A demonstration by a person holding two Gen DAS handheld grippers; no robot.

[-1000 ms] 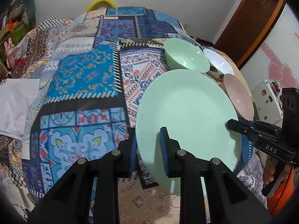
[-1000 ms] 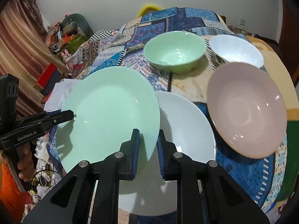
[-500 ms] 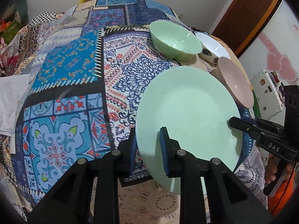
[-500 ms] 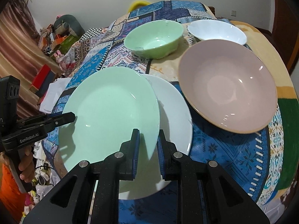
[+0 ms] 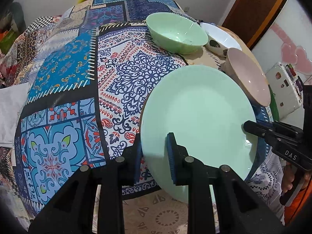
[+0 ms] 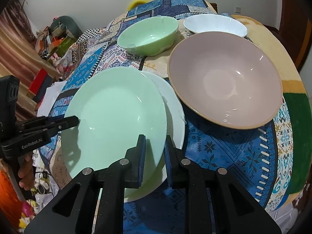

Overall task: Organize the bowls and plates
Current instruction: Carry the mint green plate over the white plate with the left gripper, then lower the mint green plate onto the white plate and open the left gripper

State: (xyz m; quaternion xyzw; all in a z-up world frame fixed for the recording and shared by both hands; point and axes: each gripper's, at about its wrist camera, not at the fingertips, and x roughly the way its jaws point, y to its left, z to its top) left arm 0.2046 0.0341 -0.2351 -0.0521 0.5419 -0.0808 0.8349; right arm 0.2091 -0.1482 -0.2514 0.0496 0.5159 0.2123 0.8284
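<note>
A pale green plate [image 5: 198, 120] [image 6: 117, 120] is held by both grippers. My left gripper [image 5: 153, 152] is shut on its left rim. My right gripper [image 6: 155, 154] is shut on its right rim. The green plate sits low over a white plate [image 6: 173, 115], covering most of it; I cannot tell if they touch. Behind stand a green bowl [image 5: 175, 33] [image 6: 148, 35], a white bowl [image 5: 220, 37] [image 6: 214, 25] and a large pink bowl [image 5: 247, 78] [image 6: 224, 80].
A patterned patchwork cloth [image 5: 68, 81] [image 6: 224, 142] covers the table. White paper [image 5: 9, 105] lies at the left edge. A cluttered floor [image 6: 50, 39] lies beyond the table's left side. A brown door [image 5: 253, 9] stands at the back right.
Both grippers have carried the green plate to the right and lower, so it now covers more of the white plate. The bowls have not moved.
</note>
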